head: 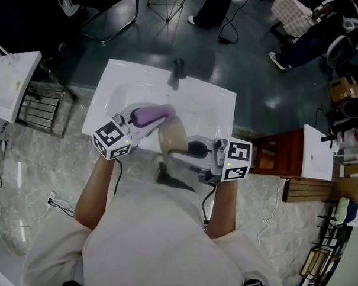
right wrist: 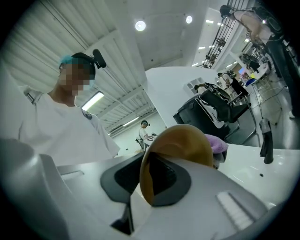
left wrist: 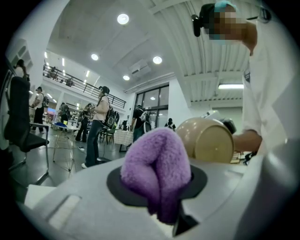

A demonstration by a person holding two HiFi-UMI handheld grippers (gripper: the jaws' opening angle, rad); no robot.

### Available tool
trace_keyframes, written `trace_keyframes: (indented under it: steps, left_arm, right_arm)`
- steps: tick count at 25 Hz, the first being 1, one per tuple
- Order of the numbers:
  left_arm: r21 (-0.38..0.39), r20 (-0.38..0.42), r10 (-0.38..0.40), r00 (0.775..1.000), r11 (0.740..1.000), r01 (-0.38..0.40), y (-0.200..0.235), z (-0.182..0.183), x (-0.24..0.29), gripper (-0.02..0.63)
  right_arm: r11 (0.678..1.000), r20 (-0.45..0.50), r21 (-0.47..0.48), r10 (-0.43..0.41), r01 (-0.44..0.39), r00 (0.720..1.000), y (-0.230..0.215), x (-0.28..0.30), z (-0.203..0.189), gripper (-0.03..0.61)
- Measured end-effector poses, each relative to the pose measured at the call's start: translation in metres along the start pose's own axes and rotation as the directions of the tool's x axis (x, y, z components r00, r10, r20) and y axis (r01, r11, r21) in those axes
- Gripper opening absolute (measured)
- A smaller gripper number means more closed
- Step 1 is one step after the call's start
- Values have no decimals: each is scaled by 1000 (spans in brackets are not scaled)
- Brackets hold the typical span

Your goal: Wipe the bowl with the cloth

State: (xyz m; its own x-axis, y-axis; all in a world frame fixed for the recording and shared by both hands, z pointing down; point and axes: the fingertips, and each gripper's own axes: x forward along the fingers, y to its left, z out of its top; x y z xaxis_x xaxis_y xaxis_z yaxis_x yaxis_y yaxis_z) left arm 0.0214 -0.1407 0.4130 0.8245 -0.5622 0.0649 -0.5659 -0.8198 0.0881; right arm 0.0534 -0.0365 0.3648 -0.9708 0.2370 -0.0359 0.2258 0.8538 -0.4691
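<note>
While left gripper (head: 149,120) jaws pinch the cloth (left wrist: 154,164), right gripper (head: 190,149) jaws clamp the bowl (head: 172,135) rim (over sink (head: 219,100)).

Purple cloth (head: 152,115) beside tan bowl (head: 172,136)

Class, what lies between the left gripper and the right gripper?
The purple cloth, clamped in the left gripper, and the tan bowl, gripped at its rim by the right gripper, both over the white sink. The head view shows this.
</note>
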Motion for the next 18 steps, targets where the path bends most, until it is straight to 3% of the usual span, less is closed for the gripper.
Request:
trace_keyframes:
  steps: [9, 18]
  left_arm:
    - [-7, -29, -30, 999, 1000, 30, -11, -18, 0, 106]
    - [-101, -2, -76, 997, 992, 76, -28, -36, 5, 106]
  right_arm:
    - [998, 138, 63, -25, 16, 990, -9, -5, 18, 30]
    - [983, 209, 132, -156, 130, 965, -38, -14, 26, 29]
